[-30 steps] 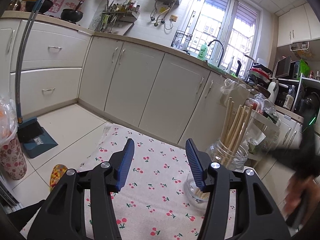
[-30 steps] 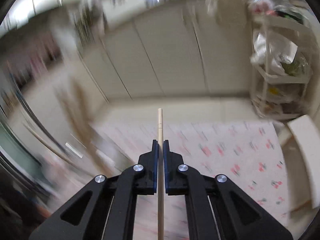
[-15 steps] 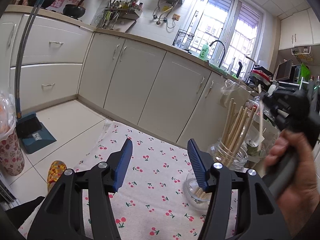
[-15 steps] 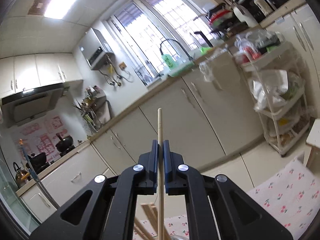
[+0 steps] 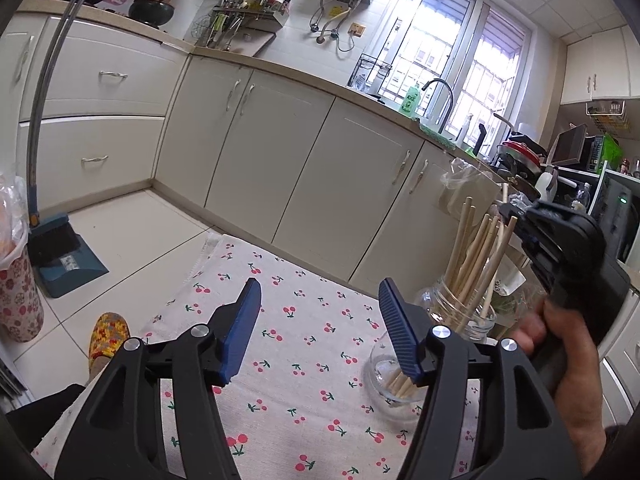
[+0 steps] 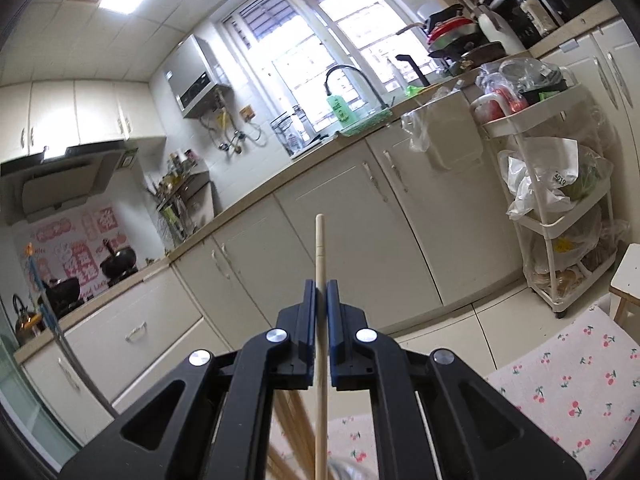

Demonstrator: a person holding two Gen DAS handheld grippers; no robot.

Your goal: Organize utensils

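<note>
My left gripper [image 5: 320, 300] is open and empty above the cherry-print cloth [image 5: 304, 344]. A glass jar [image 5: 456, 308] holding several wooden chopsticks [image 5: 474, 248] stands at the right, with a small glass cup [image 5: 390, 380] of short sticks in front of it. My right gripper [image 6: 321, 292] is shut on one wooden chopstick [image 6: 320, 248], held upright. In the left wrist view that gripper [image 5: 508, 216] hovers over the jar's right side, and its chopstick [image 5: 494, 272] reaches down into the jar.
White kitchen cabinets [image 5: 280, 168] run behind the cloth. A dustpan and broom [image 5: 60, 256] stand at the left, by a bagged bin [image 5: 16, 280]. A patterned slipper [image 5: 108, 336] lies on the floor. A white shelf trolley [image 6: 560, 208] with bags stands at the right.
My right gripper has swung up from the table with the chopstick and come over the jar. The left gripper has hardly moved.
</note>
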